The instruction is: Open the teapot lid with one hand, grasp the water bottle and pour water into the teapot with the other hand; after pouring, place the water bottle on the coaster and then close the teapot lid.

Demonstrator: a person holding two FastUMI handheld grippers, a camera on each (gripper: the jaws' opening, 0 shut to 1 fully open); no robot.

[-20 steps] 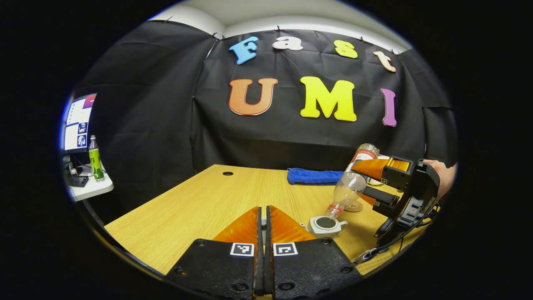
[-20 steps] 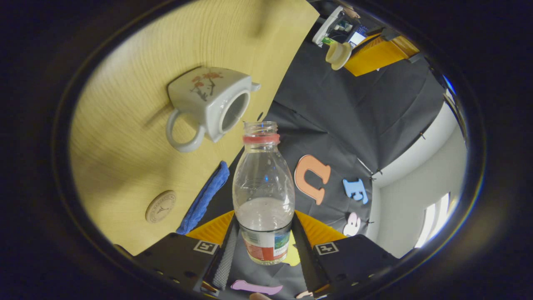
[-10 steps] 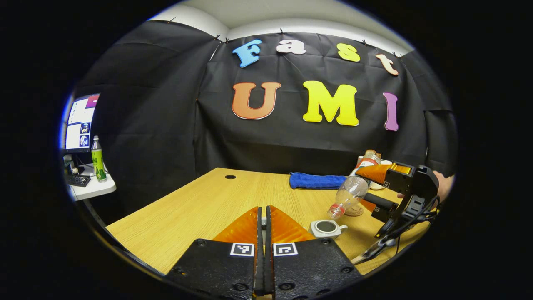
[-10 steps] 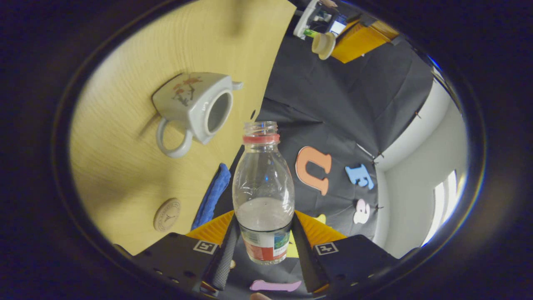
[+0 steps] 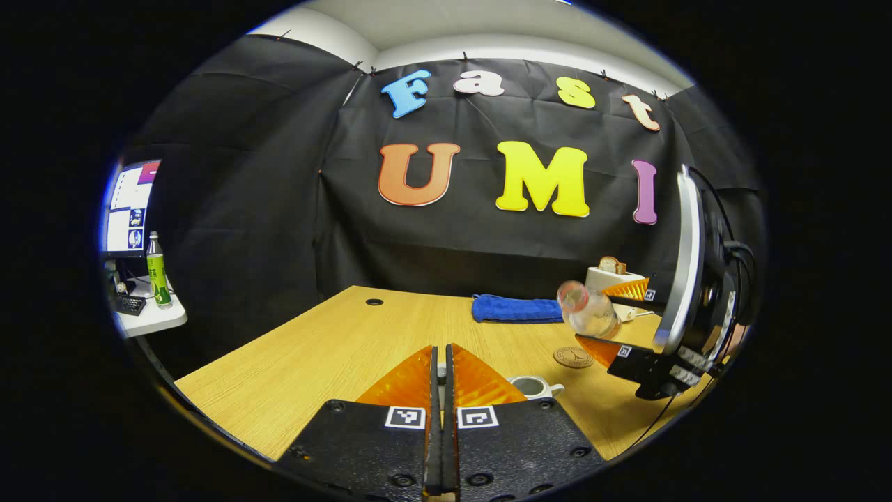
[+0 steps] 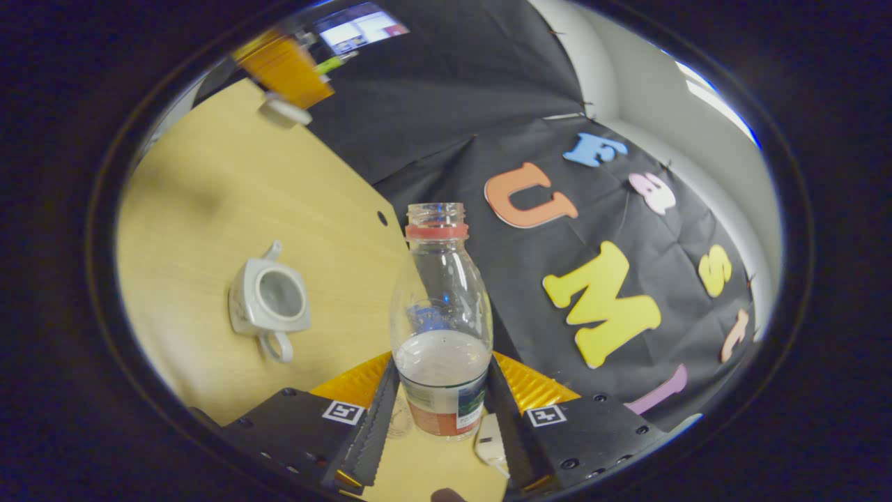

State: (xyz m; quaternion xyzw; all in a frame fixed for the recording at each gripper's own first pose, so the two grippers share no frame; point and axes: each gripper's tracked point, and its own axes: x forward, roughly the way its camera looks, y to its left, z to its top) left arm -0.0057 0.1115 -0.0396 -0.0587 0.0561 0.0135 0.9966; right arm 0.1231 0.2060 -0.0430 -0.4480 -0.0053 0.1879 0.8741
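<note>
One red-and-green-labelled water bottle [image 6: 440, 321], print unreadable

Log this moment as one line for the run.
right gripper: holds bottle | left gripper: shut | teapot: open | coaster: bare

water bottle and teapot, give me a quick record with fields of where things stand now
water bottle: uncapped, partly full, clamped in the right tool, lifted off the table
teapot: on the table, lid off, opening bare
lid: at the tip of the left tool, whose fingers are closed together
coaster: bare, on the table beyond the teapot
blue cloth: at the table's far edge
</note>
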